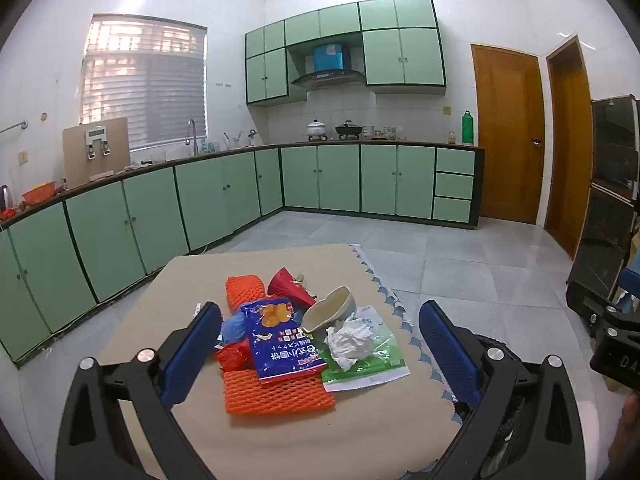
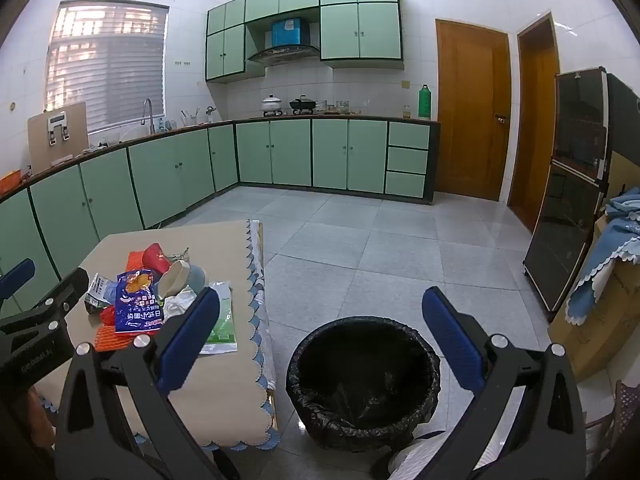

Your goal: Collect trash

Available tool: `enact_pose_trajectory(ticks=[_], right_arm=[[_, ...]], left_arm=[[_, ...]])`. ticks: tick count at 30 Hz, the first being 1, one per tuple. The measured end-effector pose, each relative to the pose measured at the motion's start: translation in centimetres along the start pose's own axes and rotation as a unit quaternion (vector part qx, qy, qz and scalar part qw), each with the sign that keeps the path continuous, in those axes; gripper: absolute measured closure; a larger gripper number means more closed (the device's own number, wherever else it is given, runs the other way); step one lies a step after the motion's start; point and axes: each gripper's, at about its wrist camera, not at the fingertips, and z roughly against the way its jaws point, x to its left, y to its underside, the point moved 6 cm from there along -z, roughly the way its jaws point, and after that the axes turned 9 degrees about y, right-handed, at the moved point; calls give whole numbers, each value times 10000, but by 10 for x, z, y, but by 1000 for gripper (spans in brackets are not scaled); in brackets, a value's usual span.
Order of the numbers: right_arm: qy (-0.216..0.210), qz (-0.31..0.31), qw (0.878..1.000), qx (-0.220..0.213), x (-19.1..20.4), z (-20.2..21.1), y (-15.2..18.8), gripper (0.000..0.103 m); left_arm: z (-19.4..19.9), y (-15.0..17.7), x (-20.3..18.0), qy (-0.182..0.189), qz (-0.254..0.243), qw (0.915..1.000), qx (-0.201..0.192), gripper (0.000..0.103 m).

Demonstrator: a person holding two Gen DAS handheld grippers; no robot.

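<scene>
On the beige-clothed counter (image 1: 192, 280), all heaped beside one blue printed snack bag (image 1: 280, 340), lie two orange foam net sleeves (image 1: 276, 394), one red paper cone (image 1: 290, 286), one crushed pale paper bowl (image 1: 330, 314), one crumpled white tissue (image 1: 350, 342), one green-and-clear plastic bag (image 1: 370, 366), one small red wrapper (image 1: 232, 356) and one blue crumpled scrap (image 1: 234, 328). On the floor right of the snack bag stands one round bin lined with a black plastic bag (image 2: 362, 380). Behind the snack bag are two brown wooden doors (image 1: 508, 136).
</scene>
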Motion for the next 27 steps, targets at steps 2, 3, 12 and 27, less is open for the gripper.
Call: enact_pose_trajectory(ticks=[2, 3, 12, 27], right_arm=[[10, 7, 10000, -9, 0, 0, 0, 5], [8, 4, 10000, -5, 0, 0, 0, 5], [1, -17, 10000, -5, 1, -1, 0, 5], [-7, -53, 10000, -15, 1, -4, 3, 5]], left_arm=[[0, 0, 0, 6, 0, 10000, -25, 6], [0, 0, 0, 6, -7, 10000, -27, 6], [3, -2, 1, -18, -26, 10000, -43, 6], [4, -2, -3, -22, -20, 10000, -39, 6]])
